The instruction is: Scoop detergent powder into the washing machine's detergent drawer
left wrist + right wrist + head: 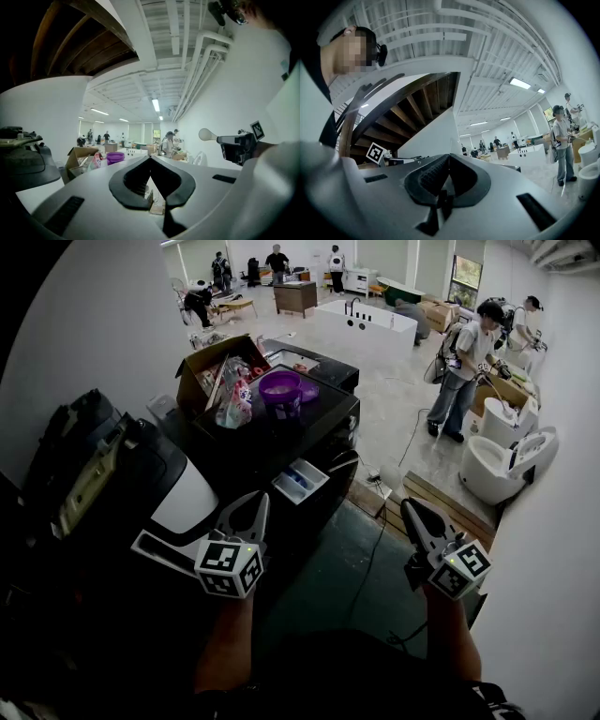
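Observation:
The black washing machine (281,442) stands ahead of me with its white detergent drawer (300,481) pulled out. On its lid sit a purple tub (279,387) and an open cardboard box (220,371) of packets. My left gripper (260,500) hovers just in front of the drawer, left of it, with its jaws shut and nothing between them (150,158). My right gripper (407,505) is held over the floor to the drawer's right. It is shut on the handle of a white scoop (205,135), which sticks out ahead of the jaws.
A dark bag and a white-topped appliance (178,502) crowd the left. White toilets (492,465) and a wooden platform edge (450,507) lie to the right. A cable (380,521) runs across the floor. Several people work far back and one stands at the right (464,371).

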### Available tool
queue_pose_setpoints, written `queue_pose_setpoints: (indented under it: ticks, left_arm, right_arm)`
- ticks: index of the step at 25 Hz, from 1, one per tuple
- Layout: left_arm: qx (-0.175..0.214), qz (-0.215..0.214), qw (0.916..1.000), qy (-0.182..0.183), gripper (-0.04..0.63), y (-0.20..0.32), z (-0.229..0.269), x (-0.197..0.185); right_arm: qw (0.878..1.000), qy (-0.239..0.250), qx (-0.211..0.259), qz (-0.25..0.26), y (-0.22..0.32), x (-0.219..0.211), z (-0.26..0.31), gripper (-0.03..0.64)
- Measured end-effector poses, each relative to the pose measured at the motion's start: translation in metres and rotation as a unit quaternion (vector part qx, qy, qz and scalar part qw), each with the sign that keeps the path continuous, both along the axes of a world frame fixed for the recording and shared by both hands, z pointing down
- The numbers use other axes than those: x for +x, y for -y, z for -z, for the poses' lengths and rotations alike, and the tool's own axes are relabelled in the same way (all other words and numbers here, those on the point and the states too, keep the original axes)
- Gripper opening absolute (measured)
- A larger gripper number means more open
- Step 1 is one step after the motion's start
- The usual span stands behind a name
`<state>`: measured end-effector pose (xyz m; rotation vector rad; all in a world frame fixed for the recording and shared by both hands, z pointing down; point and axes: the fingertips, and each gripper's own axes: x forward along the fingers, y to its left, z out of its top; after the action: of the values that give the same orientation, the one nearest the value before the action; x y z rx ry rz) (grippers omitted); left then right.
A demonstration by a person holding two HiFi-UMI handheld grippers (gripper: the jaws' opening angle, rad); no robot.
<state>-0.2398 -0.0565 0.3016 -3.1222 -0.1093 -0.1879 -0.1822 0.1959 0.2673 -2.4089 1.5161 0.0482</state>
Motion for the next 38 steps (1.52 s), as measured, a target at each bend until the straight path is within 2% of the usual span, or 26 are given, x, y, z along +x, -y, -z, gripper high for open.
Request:
queue_pose_setpoints:
  ticks: [4,13,17,23,30,38]
  left_arm:
    - [0.001,-0.003,1.0000,0.003,0.008,-0.004,-0.002,0.003]
    - [0.008,-0.010,0.9999,0.011,0.008,-0.021,-0.009,0.012]
    - [0.014,-0.012,0.9997,0.015,0.008,-0.037,-0.014,0.017]
    - [0.010,-0.021,0.9996,0.018,0.008,-0.071,-0.020,0.033]
    - [0.013,-0.026,0.9993,0.024,0.008,-0.112,-0.031,0.043]
    - [0.014,-0.016,0.9993,0.030,0.008,-0.115,-0.039,0.064]
  right_arm:
    - [1.000,-0.007,-0.027,-0.013,-0.008,0.005,-0.012,0.018]
    - [0.999,-0.005,-0.030,-0.017,-0.023,0.012,-0.018,0.018]
    - [1.000,0.005,-0.024,-0.001,-0.037,0.014,-0.022,0.019]
    - [1.000,0.016,-0.012,-0.005,-0.065,0.017,-0.017,0.019]
    - [1.000,0.000,-0.029,-0.008,-0.107,0.022,-0.032,0.020]
    - [0.999,0.030,-0.032,-0.009,-0.117,0.043,-0.053,0.020]
